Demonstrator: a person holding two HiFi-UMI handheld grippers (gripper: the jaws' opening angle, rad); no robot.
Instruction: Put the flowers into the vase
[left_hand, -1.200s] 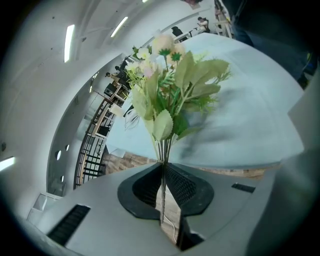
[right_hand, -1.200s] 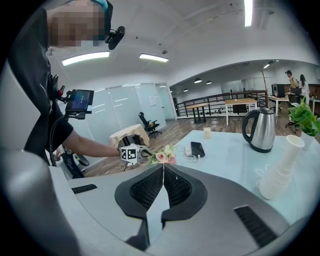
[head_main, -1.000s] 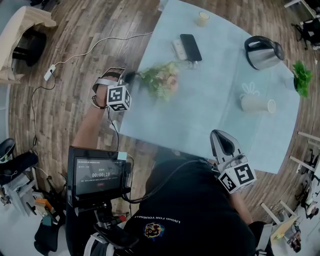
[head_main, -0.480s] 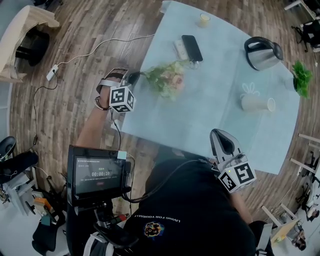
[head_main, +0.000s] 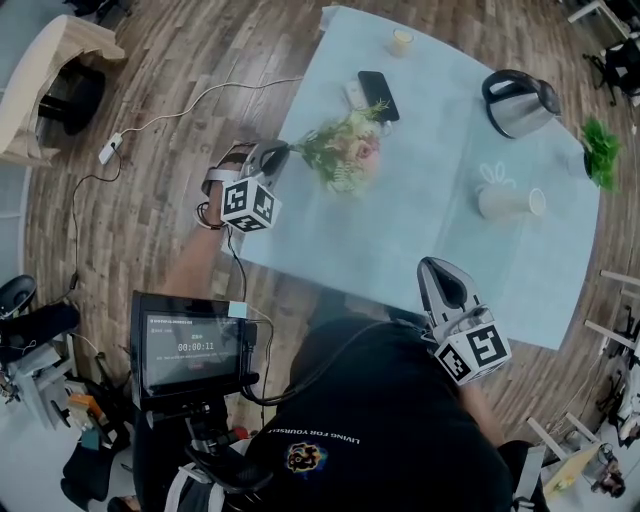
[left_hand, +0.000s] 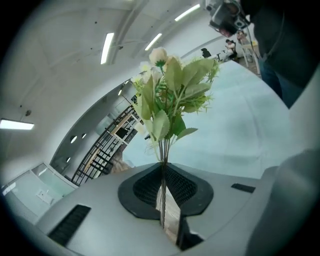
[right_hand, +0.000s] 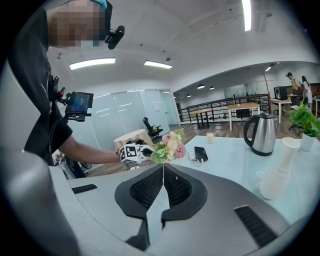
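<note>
A bouquet of pink and cream flowers with green leaves hangs over the left part of the pale blue table. My left gripper is shut on its stems. In the left gripper view the thin stems run between the closed pads and the blooms stand up beyond them. The white ribbed vase stands upright on the table's right side, well clear of the bouquet. My right gripper hovers at the near table edge, shut with nothing in it. From it I see the bouquet and the vase.
A steel kettle stands at the far right, with a green plant beyond the vase. A black phone and a small cup lie at the far side. A monitor on a stand is by my left.
My left gripper has risen and moved toward the table's middle, carrying the bouquet up and rightward. The right gripper has stayed put.
</note>
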